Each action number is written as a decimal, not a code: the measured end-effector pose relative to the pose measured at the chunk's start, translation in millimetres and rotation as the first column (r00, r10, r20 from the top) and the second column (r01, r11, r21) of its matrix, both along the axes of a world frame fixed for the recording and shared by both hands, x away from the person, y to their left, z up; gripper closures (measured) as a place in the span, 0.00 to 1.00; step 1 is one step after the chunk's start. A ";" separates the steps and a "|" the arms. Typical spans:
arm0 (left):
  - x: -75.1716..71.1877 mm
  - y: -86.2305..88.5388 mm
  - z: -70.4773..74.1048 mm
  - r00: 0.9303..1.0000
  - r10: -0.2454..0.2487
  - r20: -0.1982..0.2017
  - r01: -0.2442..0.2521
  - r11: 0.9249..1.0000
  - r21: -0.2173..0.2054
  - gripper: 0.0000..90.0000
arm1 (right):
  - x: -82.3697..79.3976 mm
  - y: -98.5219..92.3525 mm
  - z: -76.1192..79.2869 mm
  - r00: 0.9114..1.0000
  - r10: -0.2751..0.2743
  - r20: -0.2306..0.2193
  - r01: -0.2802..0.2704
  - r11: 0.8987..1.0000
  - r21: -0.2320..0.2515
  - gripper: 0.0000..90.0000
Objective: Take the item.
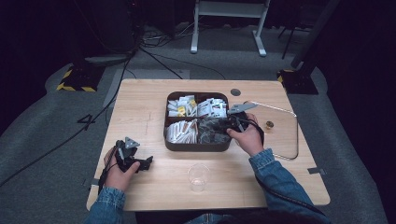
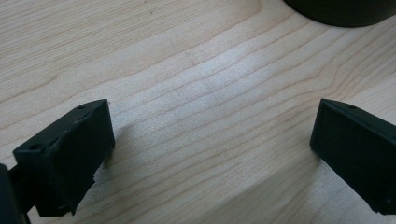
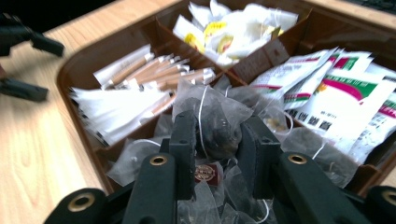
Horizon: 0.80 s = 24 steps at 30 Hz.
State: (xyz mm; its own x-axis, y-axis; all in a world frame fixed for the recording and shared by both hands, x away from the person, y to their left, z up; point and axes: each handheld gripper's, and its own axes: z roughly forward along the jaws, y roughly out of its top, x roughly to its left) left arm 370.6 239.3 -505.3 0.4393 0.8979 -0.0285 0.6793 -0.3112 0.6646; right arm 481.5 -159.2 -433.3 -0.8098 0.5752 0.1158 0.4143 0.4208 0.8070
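High view: the wooden table (image 1: 154,98) carries my brown divided tray (image 1: 198,146) near its far edge. My right gripper (image 3: 216,135) is clamped on a mesh tea bag (image 3: 217,122) in the tray's near-right compartment; my left gripper (image 2: 212,154) rests open, empty, near the table's near-left corner. Strings tangle here, so I judge lifting could drag neighbouring bags out.

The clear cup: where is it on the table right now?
In the high view the cup stands near the table's front edge, between the person's forearms, just before the brown tray.
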 end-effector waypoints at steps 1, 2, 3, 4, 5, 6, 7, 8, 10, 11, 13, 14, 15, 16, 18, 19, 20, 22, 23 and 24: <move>0.1 0.0 0.0 1.000 0.000 0.000 0.000 1.000 0.000 0.00 | -0.6 -2.0 2.4 1.000 -0.001 0.002 0.001 1.000 0.015 0.77; 0.1 0.0 0.0 1.000 -0.001 0.000 0.001 1.000 0.001 0.00 | -1.0 -3.1 3.9 1.000 0.000 0.002 0.000 1.000 0.025 0.77; 0.2 0.0 0.0 1.000 -0.001 0.000 0.001 1.000 0.000 0.00 | -1.4 -4.1 5.4 1.000 0.002 0.002 -0.002 0.999 0.032 0.77; 0.2 0.0 0.0 1.000 -0.001 0.000 0.001 1.000 0.000 0.00 | -2.3 -5.7 8.0 1.000 0.000 0.005 0.000 0.999 0.042 0.77; 0.2 0.0 0.0 1.000 -0.001 0.000 0.001 1.000 0.001 0.00 | -2.9 -6.6 9.5 1.000 -0.001 0.009 0.001 0.999 0.050 0.77; 0.2 0.0 0.0 1.000 -0.001 0.000 0.001 1.000 0.001 0.00 | -3.9 -8.1 11.9 1.000 -0.003 0.014 0.002 0.998 0.059 0.77; 0.2 0.0 0.0 1.000 -0.001 0.000 0.001 1.000 0.000 0.00 | -4.6 -9.0 13.7 1.000 -0.002 0.013 0.001 0.998 0.069 0.77; 0.2 0.0 0.0 1.000 -0.001 0.000 0.001 1.000 0.001 0.00 | -5.5 -9.9 15.5 1.000 -0.002 0.015 0.001 0.997 0.076 0.77; 0.1 0.0 0.0 1.000 -0.001 0.000 0.001 1.000 0.000 0.00 | -7.3 -11.1 18.9 1.000 -0.001 0.021 -0.001 0.997 0.082 0.77; 0.1 0.0 0.0 1.000 -0.001 0.000 0.001 1.000 0.001 0.00 | -8.2 -11.4 20.5 1.000 0.001 0.020 -0.002 0.996 0.085 0.77; 0.1 0.0 0.0 1.000 -0.001 0.000 0.001 1.000 0.001 0.00 | -9.7 -12.2 23.5 1.000 0.004 0.024 -0.006 0.996 0.089 0.77; 0.1 0.0 0.0 1.000 -0.001 0.000 0.001 1.000 0.001 0.00 | -10.4 -12.8 24.9 1.000 0.005 0.027 -0.007 0.996 0.091 0.77; 0.1 0.0 0.0 1.000 -0.001 0.000 0.001 1.000 0.001 0.00 | -11.1 -13.3 26.3 1.000 0.007 0.030 -0.010 0.996 0.094 0.77; 0.1 0.0 0.0 1.000 -0.001 0.000 0.001 1.000 0.001 0.00 | -12.0 -13.6 27.7 0.999 0.007 0.032 -0.010 0.995 0.096 0.77; 0.2 0.0 0.0 1.000 -0.001 0.000 0.001 1.000 0.001 0.00 | -14.0 -13.7 30.7 0.999 0.010 0.038 -0.014 0.995 0.097 0.77; 0.2 0.0 0.0 1.000 -0.001 0.000 0.001 1.000 0.001 0.00 | -15.0 -13.6 31.9 0.999 0.013 0.039 -0.016 0.995 0.099 0.77; 0.2 0.0 0.0 1.000 -0.001 0.000 0.001 1.000 0.001 0.00 | -16.9 -13.1 34.0 0.999 0.018 0.043 -0.022 0.995 0.099 0.77; 0.2 0.0 0.0 1.000 -0.001 0.000 0.001 1.000 0.000 0.00 | -20.1 -12.0 37.2 0.998 0.028 0.048 -0.033 0.995 0.096 0.77; 0.2 0.1 0.1 1.000 -0.001 0.000 0.001 1.000 0.001 0.00 | -22.6 -11.1 39.6 0.998 0.035 0.053 -0.040 0.995 0.095 0.77; 0.2 0.1 0.0 1.000 -0.001 0.000 0.001 1.000 0.000 0.00 | -24.6 -10.3 41.4 0.997 0.042 0.058 -0.047 0.995 0.094 0.77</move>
State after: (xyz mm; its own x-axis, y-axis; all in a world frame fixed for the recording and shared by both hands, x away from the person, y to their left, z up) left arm 370.7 239.4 -505.3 0.4400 0.8976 -0.0285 0.6789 -0.3116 0.6648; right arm 456.9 -169.5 -391.9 -0.8408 0.5273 0.1224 0.3506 0.3582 0.8653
